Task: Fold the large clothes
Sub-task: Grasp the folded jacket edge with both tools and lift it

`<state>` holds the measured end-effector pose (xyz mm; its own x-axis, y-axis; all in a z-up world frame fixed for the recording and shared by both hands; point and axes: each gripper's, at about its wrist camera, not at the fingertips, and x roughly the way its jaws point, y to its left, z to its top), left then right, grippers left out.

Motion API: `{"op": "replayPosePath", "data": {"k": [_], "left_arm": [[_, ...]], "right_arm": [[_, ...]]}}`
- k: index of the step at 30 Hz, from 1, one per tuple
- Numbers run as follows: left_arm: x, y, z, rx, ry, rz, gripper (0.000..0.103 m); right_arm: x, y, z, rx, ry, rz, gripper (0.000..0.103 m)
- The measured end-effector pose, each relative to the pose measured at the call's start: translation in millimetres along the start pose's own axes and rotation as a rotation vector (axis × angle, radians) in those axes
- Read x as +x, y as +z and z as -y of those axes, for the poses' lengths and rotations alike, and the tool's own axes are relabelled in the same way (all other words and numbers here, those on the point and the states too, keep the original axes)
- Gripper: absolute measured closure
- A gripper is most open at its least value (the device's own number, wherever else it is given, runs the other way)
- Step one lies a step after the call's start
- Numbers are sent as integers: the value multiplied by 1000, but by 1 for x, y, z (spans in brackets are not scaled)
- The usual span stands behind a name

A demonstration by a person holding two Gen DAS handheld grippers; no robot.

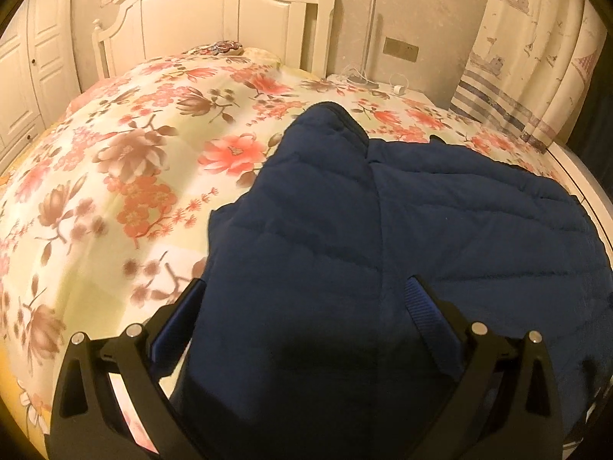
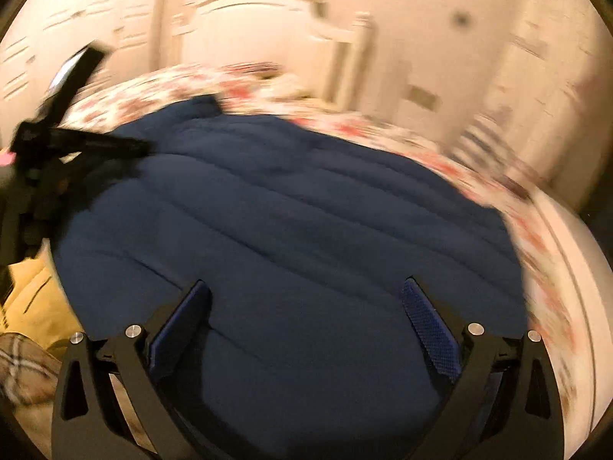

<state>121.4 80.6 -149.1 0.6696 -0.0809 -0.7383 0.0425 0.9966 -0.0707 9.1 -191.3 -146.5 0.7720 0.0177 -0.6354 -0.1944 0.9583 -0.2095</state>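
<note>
- Left wrist view: left gripper (image 1: 306,299) had its jaws spread wide over the navy jacket (image 1: 402,230), nothing pinched; jacket lay on the floral bed (image 1: 134,153), one sleeve already folded across, likely to narrow it.
- Right wrist view: blurry; right gripper (image 2: 306,299) likewise wide apart above the jacket (image 2: 287,211), probably lining up the next fold.

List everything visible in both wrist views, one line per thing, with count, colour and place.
quilted navy-blue padded jacket: one, navy, spread on the bed's near right part, under both grippers
floral quilted bedspread: one, cream with pink and brown flowers, covering the bed
white wooden headboard: one, white, far end of the bed
white bedside table: one, white, right of the headboard, with cables on it
nautical-print curtain: one, cream with blue stripes, far right
mustard-yellow garment: one, yellow, lower left in the right wrist view
left gripper: one, black, fingers spread over the jacket
right gripper: one, black, fingers spread over the jacket
</note>
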Motion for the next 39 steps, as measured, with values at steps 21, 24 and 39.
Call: {"op": "replayPosePath", "data": {"k": [21,24,39], "left_arm": [[-61,-13,-68,-148,255,141,4],[-88,-16,-91,-210,290,207,4],[-75,-14,119,332,-37,231,3]], "right_arm": [[-29,-80,81,281,-34,62,4],[-43,-82,92,327,20,71,4],[-93,-159,115,636,169,57,6]]}}
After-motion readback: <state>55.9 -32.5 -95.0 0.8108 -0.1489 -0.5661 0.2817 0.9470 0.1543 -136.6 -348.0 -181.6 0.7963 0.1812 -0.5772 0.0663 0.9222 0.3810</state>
